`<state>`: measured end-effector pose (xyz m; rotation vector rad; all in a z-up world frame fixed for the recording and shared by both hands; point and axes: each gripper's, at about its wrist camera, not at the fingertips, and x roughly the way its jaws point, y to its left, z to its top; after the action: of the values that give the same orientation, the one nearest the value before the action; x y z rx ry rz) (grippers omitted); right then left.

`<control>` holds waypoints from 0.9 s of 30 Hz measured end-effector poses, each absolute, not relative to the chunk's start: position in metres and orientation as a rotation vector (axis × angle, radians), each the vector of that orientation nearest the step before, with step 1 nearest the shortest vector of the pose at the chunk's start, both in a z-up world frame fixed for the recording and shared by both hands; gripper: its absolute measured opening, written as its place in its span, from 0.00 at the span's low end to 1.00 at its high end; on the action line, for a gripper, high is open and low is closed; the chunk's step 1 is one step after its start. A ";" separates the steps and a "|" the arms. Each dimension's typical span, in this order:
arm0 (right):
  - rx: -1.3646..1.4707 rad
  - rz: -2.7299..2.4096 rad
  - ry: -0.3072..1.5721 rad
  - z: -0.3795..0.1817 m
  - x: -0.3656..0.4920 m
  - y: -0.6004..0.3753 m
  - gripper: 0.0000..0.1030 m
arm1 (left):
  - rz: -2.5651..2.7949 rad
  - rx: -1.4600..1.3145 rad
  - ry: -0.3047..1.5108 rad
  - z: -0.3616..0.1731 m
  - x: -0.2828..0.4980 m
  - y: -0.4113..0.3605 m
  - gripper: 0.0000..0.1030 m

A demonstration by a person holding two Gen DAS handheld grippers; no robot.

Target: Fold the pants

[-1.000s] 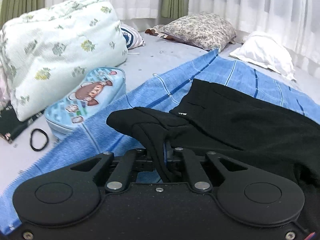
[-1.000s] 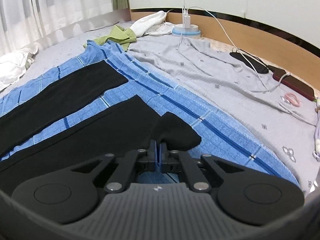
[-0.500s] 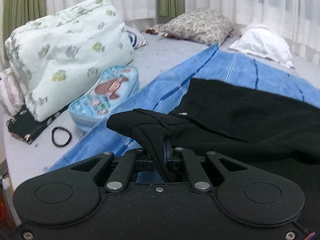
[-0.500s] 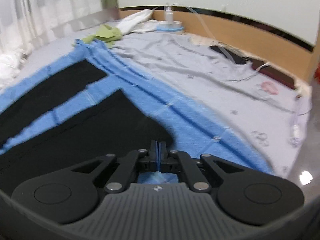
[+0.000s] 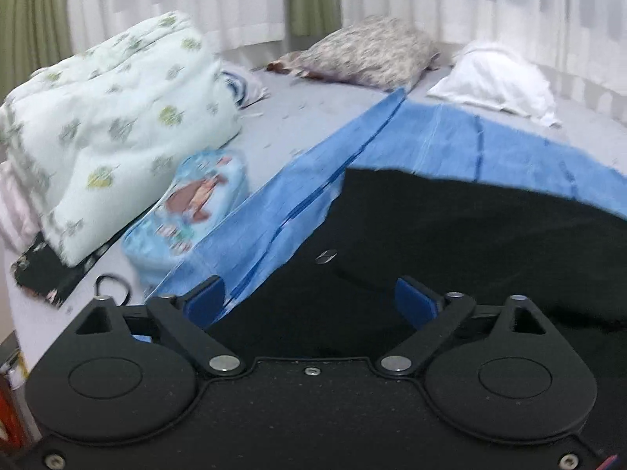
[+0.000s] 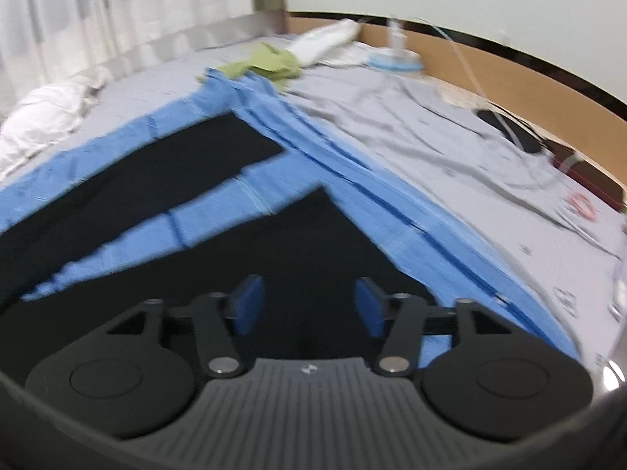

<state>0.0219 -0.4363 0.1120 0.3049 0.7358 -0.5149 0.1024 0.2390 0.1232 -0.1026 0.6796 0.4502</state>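
Black pants (image 5: 450, 235) lie flat on a blue striped cloth (image 5: 490, 145) on the bed. The left wrist view shows the waist end with a small label. My left gripper (image 5: 309, 301) is open and empty just above that waist edge. In the right wrist view the two black legs (image 6: 164, 180) stretch away over the blue cloth (image 6: 352, 180), the nearer leg (image 6: 305, 243) under my right gripper (image 6: 307, 305), which is open and empty. Both views are blurred.
Left: a folded floral quilt (image 5: 106, 125), a blue cartoon pouch (image 5: 188, 211), a black hair tie (image 5: 111, 288). Far end: a patterned pillow (image 5: 364, 53) and a white pillow (image 5: 493, 78). Right: a green cloth (image 6: 270, 60), cables, a phone (image 6: 509, 131) and the wooden bed board (image 6: 509, 74).
Both grippers were shut on corners of the pants and have opened. The cloth has dropped flat onto the blue cloth, and both grippers have drawn back a little.
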 end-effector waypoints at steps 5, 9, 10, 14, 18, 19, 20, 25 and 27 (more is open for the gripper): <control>0.333 -0.450 0.705 0.138 0.072 -0.408 0.86 | 0.338 -0.222 0.708 0.153 0.138 0.233 0.97; 0.408 -0.419 0.664 0.157 0.116 -0.394 0.91 | 0.335 -0.282 0.721 0.165 0.185 0.226 0.97; 0.424 -0.414 0.652 0.160 0.129 -0.392 0.92 | 0.336 -0.304 0.723 0.166 0.200 0.225 0.97; 0.452 -0.398 0.632 0.163 0.182 -0.384 1.00 | 0.376 -0.375 0.763 0.151 0.254 0.222 0.98; 0.442 -0.425 0.665 0.145 0.241 -0.380 1.00 | 0.443 -0.474 0.822 0.118 0.308 0.223 0.98; 0.445 -0.434 0.671 0.139 0.253 -0.381 1.00 | 0.459 -0.504 0.839 0.110 0.321 0.224 0.98; 0.450 -0.448 0.678 0.132 0.266 -0.382 1.00 | 0.469 -0.531 0.851 0.101 0.332 0.223 0.98; 0.476 -0.519 0.704 0.099 0.323 -0.388 1.00 | 0.538 -0.626 0.854 0.067 0.379 0.218 0.98; 0.479 -0.535 0.705 0.088 0.345 -0.390 1.00 | 0.596 -0.637 0.857 0.056 0.394 0.215 0.98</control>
<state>0.3445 -0.3901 0.0882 0.4788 0.7053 -0.5348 0.3935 0.2150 0.0563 -0.6372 0.8572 0.5963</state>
